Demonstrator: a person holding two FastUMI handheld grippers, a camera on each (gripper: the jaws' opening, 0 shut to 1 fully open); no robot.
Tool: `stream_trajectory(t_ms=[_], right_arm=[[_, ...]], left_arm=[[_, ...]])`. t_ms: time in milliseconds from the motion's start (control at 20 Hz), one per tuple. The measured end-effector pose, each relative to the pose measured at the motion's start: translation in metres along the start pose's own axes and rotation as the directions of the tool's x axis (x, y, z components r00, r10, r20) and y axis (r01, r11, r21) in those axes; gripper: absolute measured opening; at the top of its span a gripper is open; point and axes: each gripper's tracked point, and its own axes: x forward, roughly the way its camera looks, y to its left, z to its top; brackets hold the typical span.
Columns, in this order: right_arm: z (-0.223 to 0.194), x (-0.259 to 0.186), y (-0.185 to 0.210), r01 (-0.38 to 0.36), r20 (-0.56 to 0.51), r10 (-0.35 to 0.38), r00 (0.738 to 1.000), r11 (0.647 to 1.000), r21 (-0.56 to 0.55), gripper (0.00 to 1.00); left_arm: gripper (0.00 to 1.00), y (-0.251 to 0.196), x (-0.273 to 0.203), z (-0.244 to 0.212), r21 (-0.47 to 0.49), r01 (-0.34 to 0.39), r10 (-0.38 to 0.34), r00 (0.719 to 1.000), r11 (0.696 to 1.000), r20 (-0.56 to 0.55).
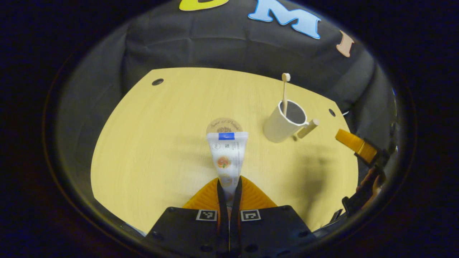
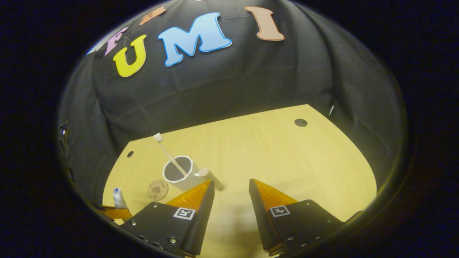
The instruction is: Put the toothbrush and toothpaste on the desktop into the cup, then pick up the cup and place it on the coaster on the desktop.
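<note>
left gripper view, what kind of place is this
Likely a staged recording booth rather than a bathroom: a bare wooden desktop backed by black cloth, set only with a cup holding a toothbrush, and a coaster.

Dim, warm overhead light; soft shadows on the desktop (image 1: 150, 150); strong fisheye bending.

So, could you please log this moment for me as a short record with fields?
left claw: shut on the toothpaste tube, held above the desktop
right claw: open, holding nothing
toothbrush: standing in the cup, bristles up
cup: upright on the desktop, beside the coaster
coaster: bare
</note>
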Motion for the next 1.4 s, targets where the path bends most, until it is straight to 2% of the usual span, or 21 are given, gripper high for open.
stream_trajectory(t_ms=[200,350,650,800,850,1000,1050,1250,1400], right_arm=[[-0.003,-0.012,-0.041,0.049,-0.017,-0.048,0.999,0.999,0.024,0.6],[-0.002,-0.017,-0.07,0.087,-0.025,-0.086,0.996,0.995,0.038,0.6],[-0.005,-0.021,-0.119,0.151,-0.059,-0.148,0.987,0.987,0.055,0.6],[-0.005,-0.02,-0.133,0.167,-0.072,-0.162,0.984,0.984,0.062,0.6],[-0.004,-0.02,-0.137,0.171,-0.074,-0.166,0.983,0.983,0.064,0.55],[-0.005,-0.021,-0.144,0.176,-0.085,-0.169,0.982,0.981,0.078,0.55],[-0.005,-0.02,-0.146,0.177,-0.089,-0.169,0.982,0.981,0.082,0.6],[-0.009,-0.018,-0.15,0.186,-0.107,-0.177,0.978,0.979,0.083,0.6],[-0.012,-0.02,-0.158,0.193,-0.117,-0.183,0.976,0.977,0.087,0.6]], left_arm=[[0.09,-0.027,0.004,0.04,0.018,0.047,-0.049,0.994,0.999,0.096],[0.09,-0.056,0.008,0.081,0.027,0.096,-0.1,0.973,0.995,0.208],[0.09,-0.104,0.015,0.158,0.071,0.147,-0.164,0.895,0.987,0.415],[0.09,-0.124,0.018,0.186,0.076,0.178,-0.192,0.847,0.981,0.495],[0.08,-0.131,0.021,0.192,0.078,0.187,-0.2,0.831,0.979,0.518],[0.08,-0.147,0.028,0.207,0.092,0.211,-0.225,0.792,0.973,0.567],[0.08,-0.152,0.031,0.208,0.094,0.209,-0.225,0.787,0.973,0.574],[0.08,-0.161,0.05,0.212,0.08,0.191,-0.201,0.781,0.978,0.592],[0.09,-0.157,0.062,0.207,0.059,0.134,-0.142,0.777,0.989,0.613]])
